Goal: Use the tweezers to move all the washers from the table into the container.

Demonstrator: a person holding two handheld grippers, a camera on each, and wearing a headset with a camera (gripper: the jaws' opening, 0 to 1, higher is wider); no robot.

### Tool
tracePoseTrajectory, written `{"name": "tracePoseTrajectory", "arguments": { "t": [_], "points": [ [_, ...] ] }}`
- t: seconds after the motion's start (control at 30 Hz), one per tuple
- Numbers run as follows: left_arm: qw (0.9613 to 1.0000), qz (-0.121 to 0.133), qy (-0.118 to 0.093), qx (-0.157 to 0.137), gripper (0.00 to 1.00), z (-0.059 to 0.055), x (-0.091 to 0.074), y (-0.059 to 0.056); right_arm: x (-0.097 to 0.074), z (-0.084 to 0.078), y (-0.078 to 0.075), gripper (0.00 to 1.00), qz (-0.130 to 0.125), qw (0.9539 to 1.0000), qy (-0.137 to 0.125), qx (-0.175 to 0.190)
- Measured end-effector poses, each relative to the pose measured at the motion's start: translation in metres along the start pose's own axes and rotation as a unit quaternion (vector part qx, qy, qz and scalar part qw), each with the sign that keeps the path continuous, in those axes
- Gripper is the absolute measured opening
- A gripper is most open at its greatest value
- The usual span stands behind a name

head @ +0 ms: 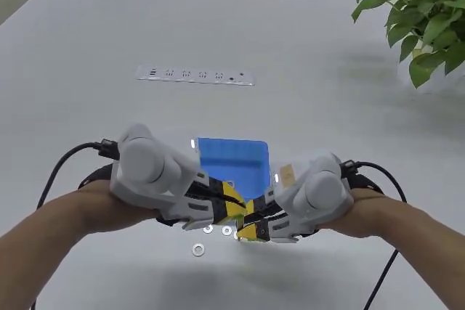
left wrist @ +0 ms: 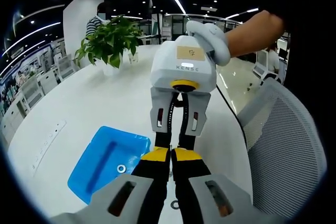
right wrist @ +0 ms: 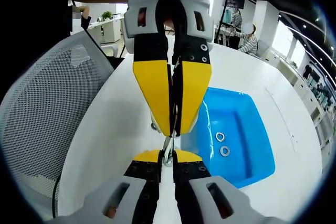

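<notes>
**Asker:** Where are your grippers?

**Me:** They sit nose to nose over the white table (head: 290,49), at the near edge of the blue container (head: 240,152). My left gripper (left wrist: 170,157) and right gripper (right wrist: 168,157) meet tip to tip.

**Asker:** Are the jaws apart?

**Me:** No. Both pairs look pressed together on the thin metal tweezers (right wrist: 171,129), which run from one pair into the other. I judge that two grips steady so slender a tool.

**Asker:** And the washers?

**Me:** Two washers (right wrist: 224,151) lie inside the container. At least three loose washers (head: 198,250) rest on the table just beside my tips. Working this close keeps each carry short.
</notes>
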State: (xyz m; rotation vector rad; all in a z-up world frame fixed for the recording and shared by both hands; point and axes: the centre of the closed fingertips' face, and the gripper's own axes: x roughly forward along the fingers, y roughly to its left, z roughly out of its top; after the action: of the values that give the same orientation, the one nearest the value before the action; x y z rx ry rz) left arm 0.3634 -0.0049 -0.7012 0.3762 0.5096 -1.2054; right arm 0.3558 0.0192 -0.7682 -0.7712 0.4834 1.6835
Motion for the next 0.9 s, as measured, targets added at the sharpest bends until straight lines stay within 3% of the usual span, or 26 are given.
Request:
{"name": "tracePoseTrajectory", "arguments": {
  "t": [0.47, 0.9],
  "points": [
    [0.9999, 0.003, -0.015, -0.006, 0.07, 0.007, -0.007, 0.002, -0.005, 0.009, -0.004, 0.09, -0.011, 0.9997, -0.015, 0.014],
    [0.9992, 0.015, -0.035, -0.011, 0.22, 0.015, -0.016, 0.005, -0.015, 0.022, -0.007, 0.09, -0.026, 0.9989, -0.034, 0.018]
  ]
}}
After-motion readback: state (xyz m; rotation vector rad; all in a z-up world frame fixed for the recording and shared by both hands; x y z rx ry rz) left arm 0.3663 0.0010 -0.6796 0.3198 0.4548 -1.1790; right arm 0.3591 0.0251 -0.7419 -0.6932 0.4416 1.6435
